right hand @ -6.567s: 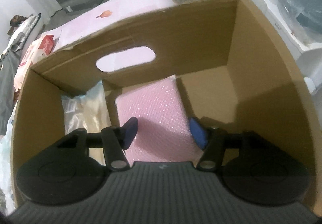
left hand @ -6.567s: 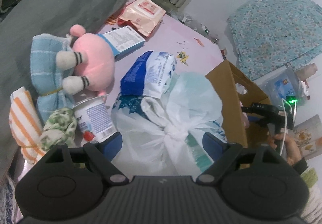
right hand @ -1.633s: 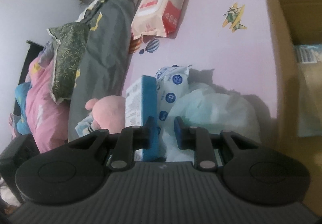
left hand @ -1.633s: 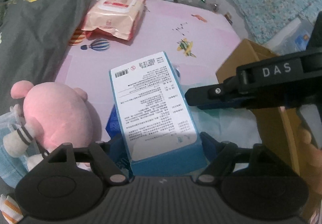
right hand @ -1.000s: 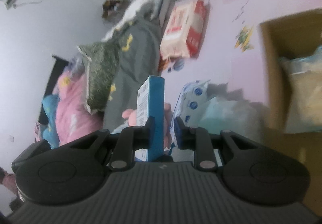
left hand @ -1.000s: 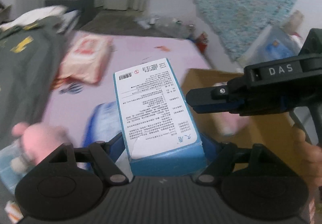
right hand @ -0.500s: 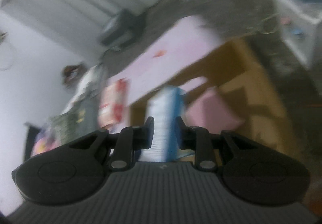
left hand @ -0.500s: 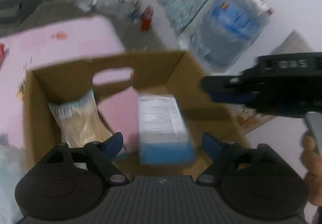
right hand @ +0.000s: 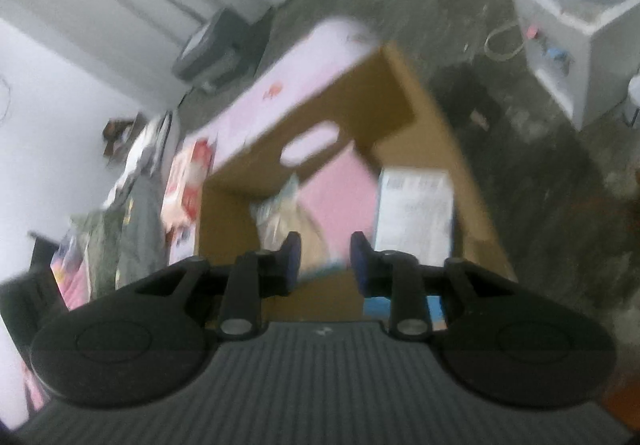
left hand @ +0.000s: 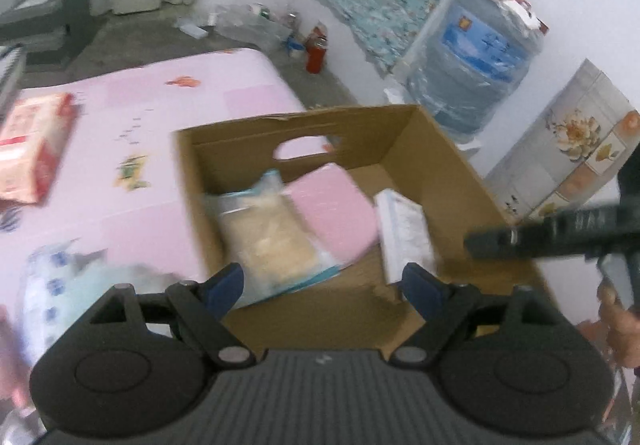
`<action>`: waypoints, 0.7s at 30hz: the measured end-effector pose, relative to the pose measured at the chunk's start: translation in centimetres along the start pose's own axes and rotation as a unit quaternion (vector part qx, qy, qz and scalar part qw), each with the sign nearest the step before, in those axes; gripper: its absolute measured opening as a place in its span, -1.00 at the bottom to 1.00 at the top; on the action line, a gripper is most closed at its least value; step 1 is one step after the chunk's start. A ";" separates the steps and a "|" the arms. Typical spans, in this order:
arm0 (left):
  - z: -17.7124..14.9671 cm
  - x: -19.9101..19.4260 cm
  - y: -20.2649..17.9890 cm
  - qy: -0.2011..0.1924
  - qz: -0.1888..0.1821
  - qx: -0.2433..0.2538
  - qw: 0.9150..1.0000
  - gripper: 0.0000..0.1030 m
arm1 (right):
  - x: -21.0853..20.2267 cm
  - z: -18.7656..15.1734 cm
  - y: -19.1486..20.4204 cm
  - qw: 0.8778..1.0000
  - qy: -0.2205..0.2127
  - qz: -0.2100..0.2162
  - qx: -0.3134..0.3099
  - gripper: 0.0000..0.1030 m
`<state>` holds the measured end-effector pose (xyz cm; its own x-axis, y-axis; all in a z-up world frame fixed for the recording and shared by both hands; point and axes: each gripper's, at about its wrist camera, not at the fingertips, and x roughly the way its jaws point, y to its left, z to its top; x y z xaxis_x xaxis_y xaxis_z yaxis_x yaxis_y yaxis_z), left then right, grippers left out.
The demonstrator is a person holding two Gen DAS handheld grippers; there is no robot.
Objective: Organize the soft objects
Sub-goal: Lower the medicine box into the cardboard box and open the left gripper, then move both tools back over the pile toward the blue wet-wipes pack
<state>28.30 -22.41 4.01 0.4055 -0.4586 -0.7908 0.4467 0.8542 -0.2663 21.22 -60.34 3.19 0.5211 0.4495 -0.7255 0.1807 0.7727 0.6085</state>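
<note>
One cardboard box holds three things: one clear bag of beige stuff, one pink pack and one white-and-blue carton. One wipes pack lies on the bed. One water jug stands behind.

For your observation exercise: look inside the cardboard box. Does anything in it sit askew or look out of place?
Yes. The blue-and-white box leans tilted against the cardboard box's right wall instead of lying flat beside the pink pack and clear bag.

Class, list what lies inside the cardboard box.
Inside the cardboard box: a clear bag, a pink pack and a white-faced carton. Anything beneath them is hidden.
</note>
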 end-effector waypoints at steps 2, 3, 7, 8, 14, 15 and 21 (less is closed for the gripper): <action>-0.8 -1.5 1.4 -0.008 0.007 -0.005 1.000 0.70 | 1.3 -1.5 0.5 0.999 0.037 0.003 -0.012 -0.31; -1.4 -2.4 2.3 -0.012 0.009 -0.009 1.000 0.70 | 2.1 -2.4 0.8 0.998 0.053 0.001 -0.020 -0.27; -3.1 -5.3 5.1 -0.026 0.035 -0.028 0.999 0.70 | 5.8 -5.0 1.3 0.993 0.110 -0.029 -0.040 -0.15; -3.6 -6.0 5.7 -0.031 0.040 -0.032 0.998 0.70 | 6.7 -5.3 1.2 0.991 0.117 -0.041 -0.040 -0.15; -6.7 -9.0 8.9 -0.052 0.025 -0.074 0.996 0.70 | 9.2 -4.1 0.6 0.986 0.082 -0.130 -0.070 -0.15; -7.3 -9.2 9.5 -0.053 0.021 -0.081 0.995 0.70 | 9.3 -3.8 0.6 0.985 0.073 -0.140 -0.071 -0.15; -9.7 -9.2 11.8 -0.049 0.020 -0.116 0.992 0.70 | 10.1 -2.7 0.6 0.979 0.017 -0.185 -0.082 -0.14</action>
<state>22.04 -5.75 2.83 0.4997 -0.4346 -0.7493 0.2377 0.9006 -0.3639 24.39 -54.13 -4.64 0.4163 0.1380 -0.8987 0.2132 0.9460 0.2441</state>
